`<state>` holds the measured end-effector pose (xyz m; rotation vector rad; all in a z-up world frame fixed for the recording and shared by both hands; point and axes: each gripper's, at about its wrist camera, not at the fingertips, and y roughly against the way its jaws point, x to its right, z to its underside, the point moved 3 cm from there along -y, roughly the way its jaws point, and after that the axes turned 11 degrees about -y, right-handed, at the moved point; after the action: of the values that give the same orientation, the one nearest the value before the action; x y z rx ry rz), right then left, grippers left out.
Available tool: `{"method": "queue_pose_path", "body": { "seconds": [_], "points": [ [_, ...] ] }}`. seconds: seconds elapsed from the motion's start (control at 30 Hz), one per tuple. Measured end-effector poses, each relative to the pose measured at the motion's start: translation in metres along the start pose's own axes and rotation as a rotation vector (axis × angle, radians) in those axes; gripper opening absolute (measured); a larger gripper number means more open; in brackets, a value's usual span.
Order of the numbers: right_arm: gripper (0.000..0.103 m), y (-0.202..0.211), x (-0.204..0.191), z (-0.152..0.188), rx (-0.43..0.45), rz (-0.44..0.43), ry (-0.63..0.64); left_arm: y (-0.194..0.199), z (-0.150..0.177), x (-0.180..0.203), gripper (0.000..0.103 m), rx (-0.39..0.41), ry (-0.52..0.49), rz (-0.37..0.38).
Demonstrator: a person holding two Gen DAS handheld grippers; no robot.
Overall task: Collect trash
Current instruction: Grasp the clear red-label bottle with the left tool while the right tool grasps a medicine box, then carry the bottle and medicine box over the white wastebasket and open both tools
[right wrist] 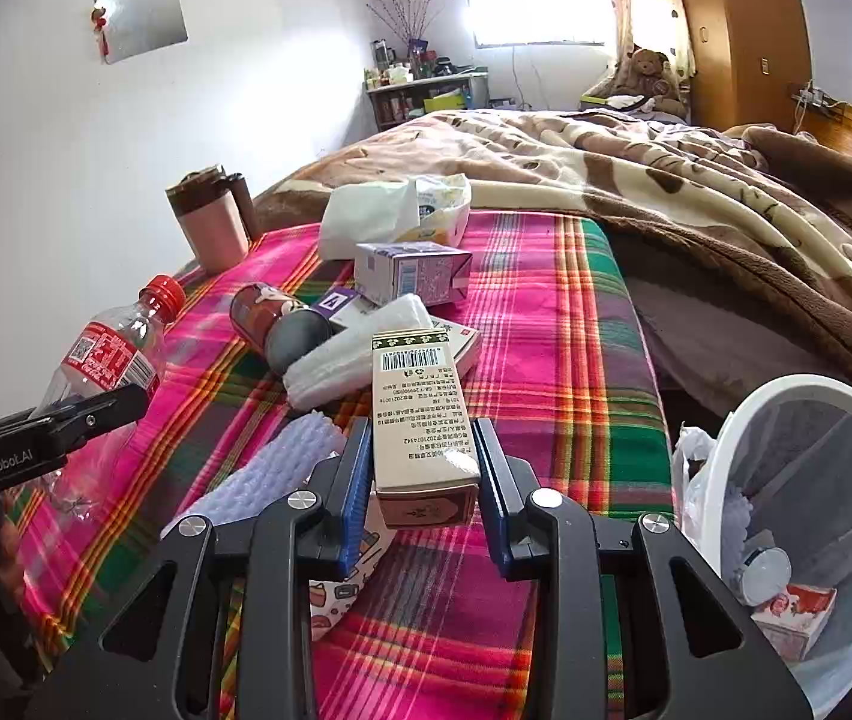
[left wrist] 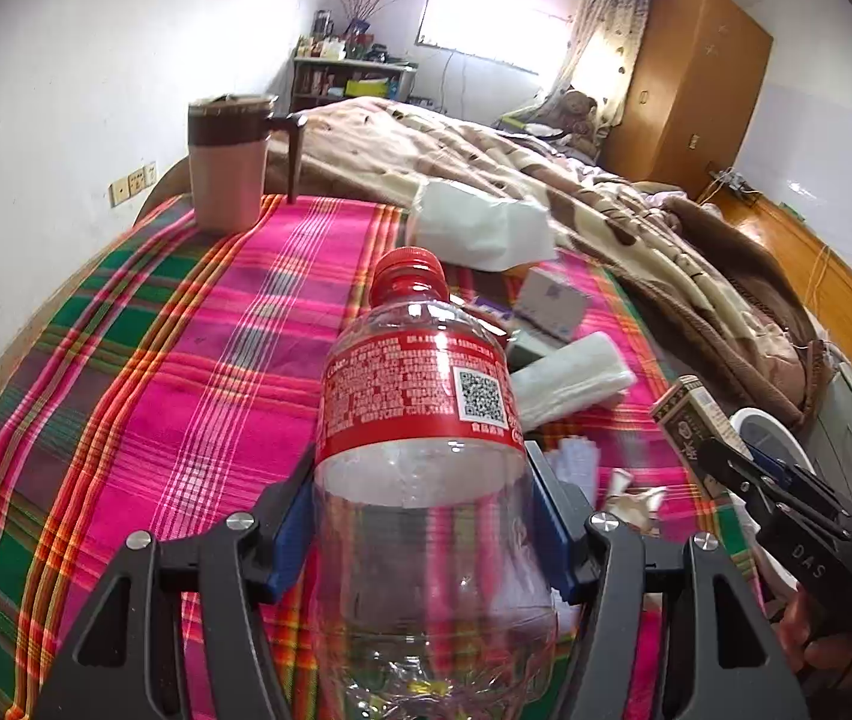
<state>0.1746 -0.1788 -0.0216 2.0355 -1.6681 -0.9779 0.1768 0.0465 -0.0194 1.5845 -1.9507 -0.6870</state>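
You get daylight from the window [left wrist: 489, 30] at the upper middle of both views, blown out to white glare. The wall [right wrist: 66, 180] reads evenly bright. Edges bend strongly, with dark corners. Your nearest bottle [left wrist: 426, 480] looks slightly soft at the frame's bottom.

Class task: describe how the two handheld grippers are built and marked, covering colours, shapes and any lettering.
Both are black, angular frames with triangular cut-outs and round silver bolt heads. The fingers carry flat blue pads. The left gripper shows white "GenRobot.AI" lettering on its side in the right wrist view; the right gripper shows "DAS" in the left wrist view. No cables or sleeves are visible.
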Motion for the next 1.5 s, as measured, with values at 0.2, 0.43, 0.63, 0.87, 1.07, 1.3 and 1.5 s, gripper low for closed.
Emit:
{"method": "queue_pose_path", "body": {
  "seconds": [0.2,0.43,0.63,0.87,1.07,1.3,1.5],
  "points": [
    [0.033,0.02,0.005,-0.003,0.054,0.006,-0.024,0.02,-0.004,0.019,0.064,0.045,-0.034,0.024],
    [0.033,0.045,0.013,-0.004,0.115,0.012,-0.05,0.035,-0.007,0.046,0.064,0.083,-0.081,0.066],
    [0.034,0.065,0.028,-0.004,0.158,0.03,-0.079,0.043,-0.008,0.076,0.064,0.105,-0.135,0.112],
    [0.034,0.084,0.049,-0.005,0.201,0.074,-0.11,0.044,-0.012,0.112,0.064,0.116,-0.191,0.167],
    [0.034,0.1,0.077,-0.005,0.236,0.128,-0.163,0.041,-0.015,0.149,0.064,0.12,-0.247,0.221],
    [0.034,0.114,0.108,-0.004,0.263,0.19,-0.218,0.036,-0.017,0.194,0.064,0.116,-0.309,0.285],
    [0.034,0.117,0.129,-0.001,0.263,0.245,-0.25,0.027,-0.017,0.229,0.064,0.095,-0.355,0.336]
  ]
}}
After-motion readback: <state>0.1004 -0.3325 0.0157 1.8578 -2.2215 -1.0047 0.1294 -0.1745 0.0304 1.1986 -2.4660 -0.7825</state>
